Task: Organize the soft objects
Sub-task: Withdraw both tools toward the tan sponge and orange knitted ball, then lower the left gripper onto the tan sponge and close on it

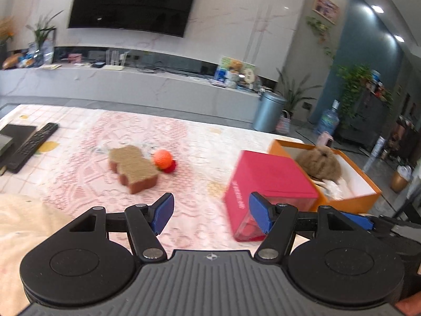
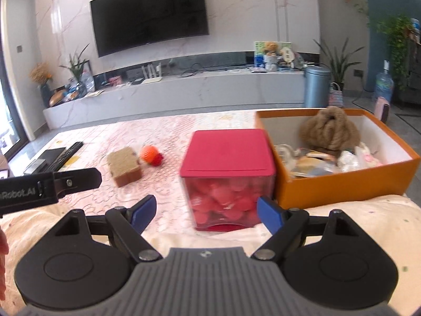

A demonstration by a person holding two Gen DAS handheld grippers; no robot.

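A brown sponge-like block lies on the pink lace tablecloth, with an orange ball and a small red soft thing beside it. An orange box at the right holds a brown fluffy toy and several pale soft items. A red-lidded clear box stands next to it. My left gripper is open and empty, short of the block. My right gripper is open and empty, just before the red box.
A remote control and a dark flat device lie at the table's left. A cream cloth covers the near edge. The left gripper's body shows in the right wrist view. A TV console stands beyond the table.
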